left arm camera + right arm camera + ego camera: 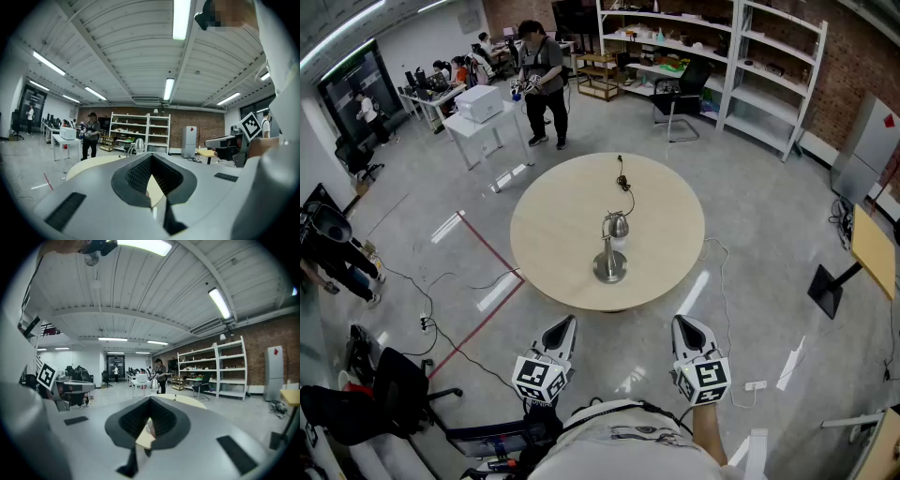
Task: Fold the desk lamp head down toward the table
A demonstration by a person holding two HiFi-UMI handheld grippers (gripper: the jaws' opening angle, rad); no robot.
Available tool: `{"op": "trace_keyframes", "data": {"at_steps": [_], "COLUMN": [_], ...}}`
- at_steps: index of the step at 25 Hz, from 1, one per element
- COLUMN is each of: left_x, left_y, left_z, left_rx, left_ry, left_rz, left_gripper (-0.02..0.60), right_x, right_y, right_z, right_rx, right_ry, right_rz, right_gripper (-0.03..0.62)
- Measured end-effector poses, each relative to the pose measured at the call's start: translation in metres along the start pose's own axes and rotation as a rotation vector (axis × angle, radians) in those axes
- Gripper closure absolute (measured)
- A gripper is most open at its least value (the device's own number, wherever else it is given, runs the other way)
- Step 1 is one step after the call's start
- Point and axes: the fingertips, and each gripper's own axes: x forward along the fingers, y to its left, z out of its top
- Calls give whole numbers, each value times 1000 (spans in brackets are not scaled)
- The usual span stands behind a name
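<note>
A silver desk lamp (pixel 612 247) stands upright near the middle of a round beige table (pixel 553 234), its cord (pixel 624 183) trailing to the far edge. Both grippers hover short of the table's near edge, apart from the lamp. My left gripper (pixel 567 323) sits left of centre and my right gripper (pixel 682 322) right of centre; each has its jaws together with nothing between them. In the left gripper view the lamp's head (pixel 139 144) shows over the shut left gripper (pixel 151 180). In the right gripper view the lamp (pixel 153 383) shows beyond the shut right gripper (pixel 150 425).
A person (pixel 542 80) stands beyond the table beside a white desk with a printer (pixel 481 103). Shelving (pixel 712 56) lines the back wall. An office chair (pixel 403 384) and floor cables (pixel 422 319) lie at the left, a black stand (pixel 830 286) at the right.
</note>
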Motion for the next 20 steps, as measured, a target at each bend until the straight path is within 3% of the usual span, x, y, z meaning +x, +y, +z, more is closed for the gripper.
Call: {"op": "trace_keyframes", "data": {"at_steps": [9, 14, 20], "left_x": [3, 3, 11], "left_y": [-16, -26, -49], "left_z": [-6, -3, -11], "left_rx": [-3, -10, -17], "left_ry": [15, 22, 51], "left_rz": [2, 12, 21], "left_gripper": [580, 580, 580], "right_x": [-10, -17, -24], "right_y": [-10, 0, -7], "right_z": [-2, 5, -6], "right_rx": [-2, -92, 7], "right_ry": [-5, -10, 10], "right_rz": [0, 38, 74], "right_gripper": [589, 589, 589]}}
